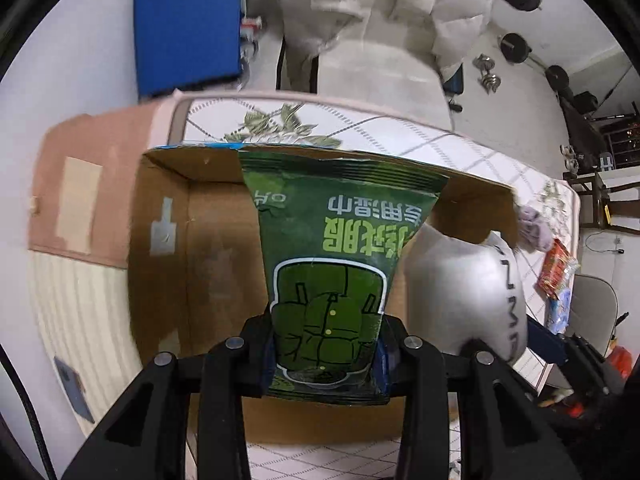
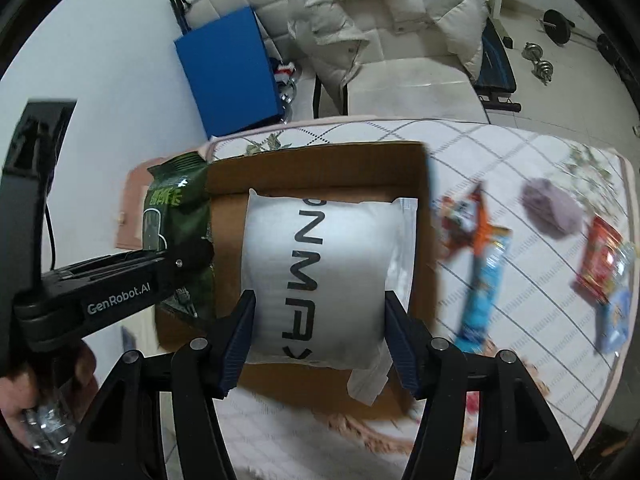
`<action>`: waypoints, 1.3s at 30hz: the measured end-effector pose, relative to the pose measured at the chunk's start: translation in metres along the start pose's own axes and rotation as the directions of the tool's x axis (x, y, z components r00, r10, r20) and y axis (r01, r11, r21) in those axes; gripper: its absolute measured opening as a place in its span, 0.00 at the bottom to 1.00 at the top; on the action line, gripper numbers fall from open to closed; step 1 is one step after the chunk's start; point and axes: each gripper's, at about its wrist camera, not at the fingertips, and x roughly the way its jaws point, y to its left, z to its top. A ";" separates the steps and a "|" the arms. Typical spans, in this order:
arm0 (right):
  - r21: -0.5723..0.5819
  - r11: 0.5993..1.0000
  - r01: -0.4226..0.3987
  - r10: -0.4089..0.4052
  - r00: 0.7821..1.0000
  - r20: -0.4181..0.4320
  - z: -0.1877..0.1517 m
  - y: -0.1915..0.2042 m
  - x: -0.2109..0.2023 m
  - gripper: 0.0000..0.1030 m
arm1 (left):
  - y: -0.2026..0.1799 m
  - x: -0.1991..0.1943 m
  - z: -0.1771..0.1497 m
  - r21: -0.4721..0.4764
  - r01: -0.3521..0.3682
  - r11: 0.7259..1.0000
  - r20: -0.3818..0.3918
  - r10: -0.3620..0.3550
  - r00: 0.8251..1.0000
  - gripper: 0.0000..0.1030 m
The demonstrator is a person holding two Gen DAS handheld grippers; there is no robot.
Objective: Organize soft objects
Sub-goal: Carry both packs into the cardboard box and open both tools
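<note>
My left gripper (image 1: pixel 326 354) is shut on a green packet of wet wipes (image 1: pixel 332 264) and holds it over the open cardboard box (image 1: pixel 200 264). It also shows at the left of the right wrist view (image 2: pixel 180 232). My right gripper (image 2: pixel 320 328) is shut on a white puffy pouch with black letters (image 2: pixel 320 272), held over the same box (image 2: pixel 320 168). The pouch shows at the right of the left wrist view (image 1: pixel 464 292). The box floor under both looks bare brown card.
The box sits on a quilted mattress (image 2: pixel 520 168). To its right lie a purple soft ball (image 2: pixel 552 208), a blue packet (image 2: pixel 484 280), red snack packets (image 2: pixel 600 264) and an orange one (image 2: pixel 460 220). A white down jacket on a chair (image 2: pixel 380 20) is behind.
</note>
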 end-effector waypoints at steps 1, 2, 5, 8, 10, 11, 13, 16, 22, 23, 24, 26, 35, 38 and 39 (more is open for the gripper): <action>0.000 1.000 0.016 -0.016 1.000 -0.002 0.006 0.004 0.011 0.62 | 0.007 0.014 0.010 0.000 0.006 1.000 -0.025 -0.006 1.000 0.34; -0.002 0.999 0.036 -0.036 0.999 -0.005 0.012 0.007 0.024 0.62 | 0.011 0.024 0.016 -0.001 0.007 1.000 -0.039 -0.007 0.999 0.34; 0.003 0.996 0.085 -0.085 0.996 -0.013 0.027 0.013 0.059 0.62 | 0.016 0.050 0.030 0.012 0.001 1.000 -0.083 0.000 0.997 0.34; 0.005 0.993 0.117 -0.117 0.993 -0.030 0.032 0.012 0.080 0.62 | 0.020 0.069 0.035 0.031 -0.009 0.999 -0.116 0.012 0.993 0.34; 0.009 0.991 0.135 -0.135 0.990 -0.039 0.033 0.011 0.091 0.62 | 0.019 0.076 0.035 0.035 0.000 0.999 -0.130 0.004 0.992 0.34; 0.007 0.991 0.135 -0.135 0.990 -0.042 0.033 0.009 0.092 0.62 | 0.018 0.079 0.034 0.039 -0.004 0.999 -0.140 0.009 0.990 0.34; 0.011 0.990 0.139 -0.138 0.989 -0.056 0.037 0.004 0.101 0.62 | 0.020 0.083 0.034 0.028 -0.006 1.000 -0.150 0.010 0.989 0.35; 0.000 0.991 0.137 -0.136 0.986 -0.096 0.039 0.004 0.112 0.69 | 0.022 0.083 0.032 0.021 0.005 1.000 -0.183 -0.001 0.983 0.43; -0.006 0.991 0.131 -0.130 0.982 -0.134 0.032 0.005 0.096 0.89 | 0.024 0.050 0.022 0.036 -0.027 0.999 -0.107 0.031 0.994 0.81; -0.010 0.991 0.133 -0.133 0.982 -0.136 0.030 0.006 0.093 0.91 | 0.024 0.044 0.018 0.039 -0.034 0.999 -0.093 0.037 0.995 0.84; -0.017 0.991 0.134 -0.135 0.982 -0.135 0.027 0.009 0.086 0.97 | 0.025 0.037 0.015 0.040 -0.046 0.998 -0.078 0.049 0.996 0.89; -0.026 0.990 0.138 -0.141 0.982 -0.123 0.021 0.012 0.074 1.00 | 0.026 0.021 0.005 0.040 -0.060 0.997 -0.040 0.062 0.997 0.94; -0.038 0.988 0.150 -0.152 0.986 -0.061 -0.031 0.023 0.022 1.00 | 0.033 -0.036 -0.051 0.018 -0.110 0.994 0.127 0.107 0.986 0.97; -0.032 0.987 0.155 -0.155 0.987 -0.027 -0.045 0.025 0.005 1.00 | 0.035 -0.052 -0.075 0.006 -0.119 0.993 0.174 0.117 0.978 0.98; -0.039 0.987 0.156 -0.157 0.988 -0.013 -0.052 0.027 -0.002 1.00 | 0.035 -0.057 -0.082 0.005 -0.121 0.993 0.188 0.118 0.975 0.98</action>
